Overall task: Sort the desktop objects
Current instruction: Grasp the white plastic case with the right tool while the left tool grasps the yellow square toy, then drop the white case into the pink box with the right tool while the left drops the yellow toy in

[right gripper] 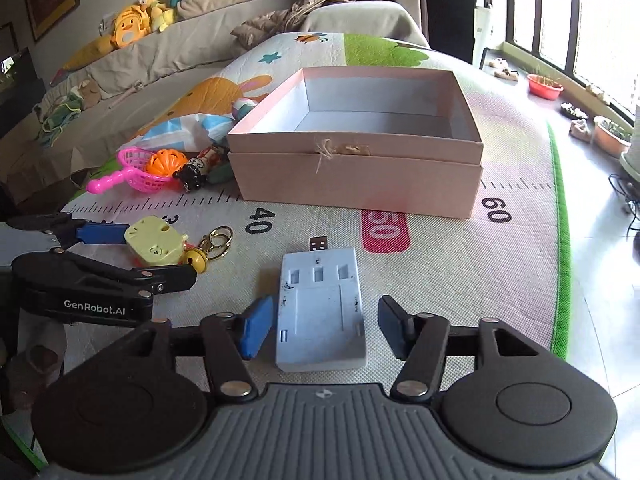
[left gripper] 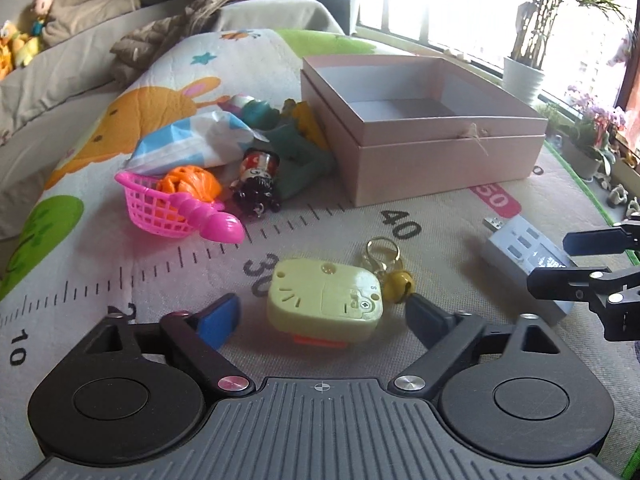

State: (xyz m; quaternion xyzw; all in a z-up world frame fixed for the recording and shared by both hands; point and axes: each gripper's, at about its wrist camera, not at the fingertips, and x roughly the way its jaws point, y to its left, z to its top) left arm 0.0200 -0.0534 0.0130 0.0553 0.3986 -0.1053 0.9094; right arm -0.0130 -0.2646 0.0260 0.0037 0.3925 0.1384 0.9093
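Left hand-held gripper [left gripper: 324, 316]: spread wide, low over the play mat [left gripper: 420, 208], flanking the yellow cat-face keychain [left gripper: 325, 303]; gaps visible on both sides, nothing gripped. Keychain flat on the mat beside printed mark 30, gold ring [left gripper: 382, 249] and yellow bell [left gripper: 397, 286] attached at its right.

Right hand-held gripper [right gripper: 322, 326]: spread wide, flanking the near end of the white USB device [right gripper: 322, 312]; left pad just beside the casing, right pad apart from it, nothing gripped. Device flat on the mat, plug toward the pink box [right gripper: 360, 176].

Pink box: open-topped, interior bare, beyond both items near marks 40–50.

Left of box, in a cluster: pink toy basket [left gripper: 154, 210] holding an orange ball [left gripper: 190, 186], dark figurine [left gripper: 256, 184], patterned pouch [left gripper: 192, 142]
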